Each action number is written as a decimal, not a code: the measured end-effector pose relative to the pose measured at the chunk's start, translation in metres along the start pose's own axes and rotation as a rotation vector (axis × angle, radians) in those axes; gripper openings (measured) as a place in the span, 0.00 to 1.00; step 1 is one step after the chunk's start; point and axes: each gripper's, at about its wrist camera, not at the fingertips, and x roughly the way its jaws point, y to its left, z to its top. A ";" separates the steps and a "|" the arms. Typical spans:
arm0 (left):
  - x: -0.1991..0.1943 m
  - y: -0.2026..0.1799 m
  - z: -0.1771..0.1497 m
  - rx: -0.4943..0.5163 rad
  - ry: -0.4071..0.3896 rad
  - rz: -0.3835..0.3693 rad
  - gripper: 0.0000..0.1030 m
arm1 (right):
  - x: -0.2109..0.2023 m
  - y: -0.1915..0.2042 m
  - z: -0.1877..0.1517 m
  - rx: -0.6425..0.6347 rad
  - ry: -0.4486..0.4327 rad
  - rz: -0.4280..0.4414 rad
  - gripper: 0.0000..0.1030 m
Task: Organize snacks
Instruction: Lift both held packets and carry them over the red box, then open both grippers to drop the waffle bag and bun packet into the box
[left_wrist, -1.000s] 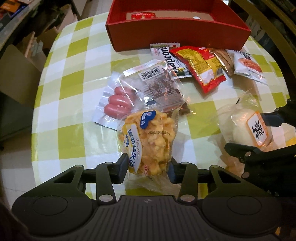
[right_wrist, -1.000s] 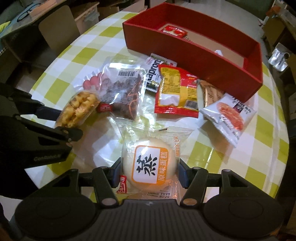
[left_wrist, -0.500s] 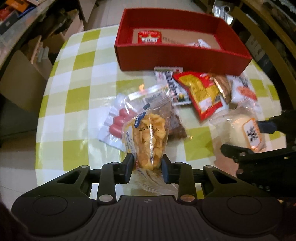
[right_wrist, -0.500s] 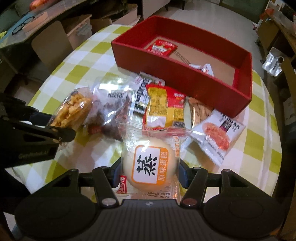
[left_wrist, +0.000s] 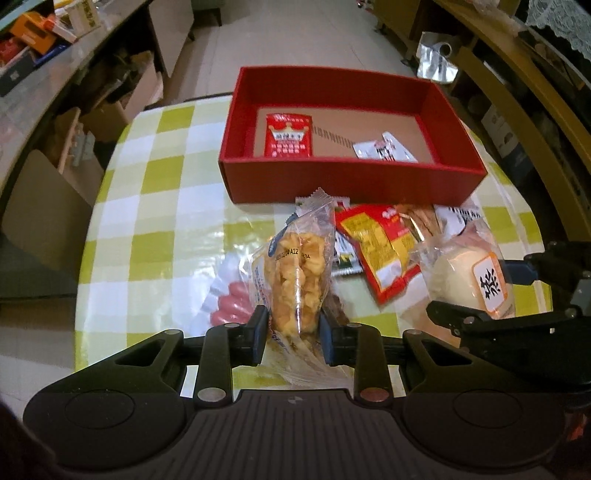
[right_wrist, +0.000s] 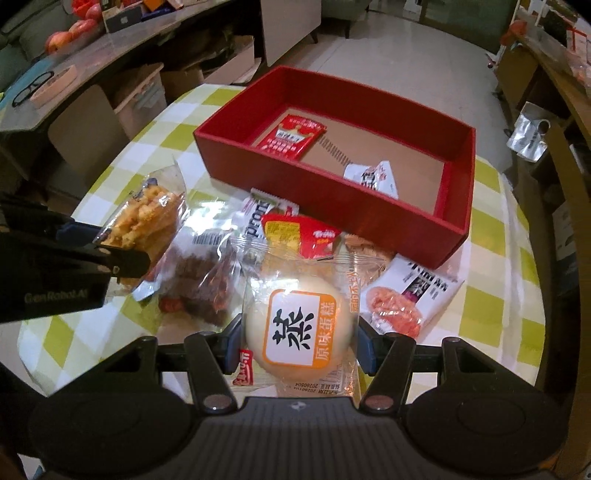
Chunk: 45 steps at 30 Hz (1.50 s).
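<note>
My left gripper (left_wrist: 293, 334) is shut on a clear bag of yellow crispy snack (left_wrist: 297, 280) and holds it above the table; the same bag shows in the right wrist view (right_wrist: 146, 218). My right gripper (right_wrist: 299, 341) is shut on a wrapped round steamed cake (right_wrist: 299, 328) with an orange label, also lifted; it shows in the left wrist view (left_wrist: 469, 280). The red box (left_wrist: 351, 182) stands at the far side of the table, holding a red packet (left_wrist: 288, 136) and a small white packet (left_wrist: 384, 149).
On the green-checked tablecloth (left_wrist: 147, 236) between me and the box (right_wrist: 369, 206) lie a sausage pack (left_wrist: 231, 306), a red-yellow packet (left_wrist: 380, 247), a dark dried-meat bag (right_wrist: 207, 273) and a white shrimp-picture packet (right_wrist: 406, 299). Cardboard boxes and shelves surround the table.
Both grippers have risen with their snacks and moved toward the red box. The left gripper closed tighter on the yellow snack bag, which now stands upright.
</note>
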 end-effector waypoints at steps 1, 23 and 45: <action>-0.001 0.000 0.003 0.001 -0.004 0.004 0.35 | -0.001 -0.002 0.003 0.002 -0.006 0.000 0.64; -0.010 -0.028 0.089 0.069 -0.126 0.078 0.35 | -0.012 -0.050 0.079 0.083 -0.130 -0.057 0.64; 0.054 -0.042 0.145 0.100 -0.091 0.145 0.28 | 0.053 -0.081 0.128 0.098 -0.075 -0.107 0.64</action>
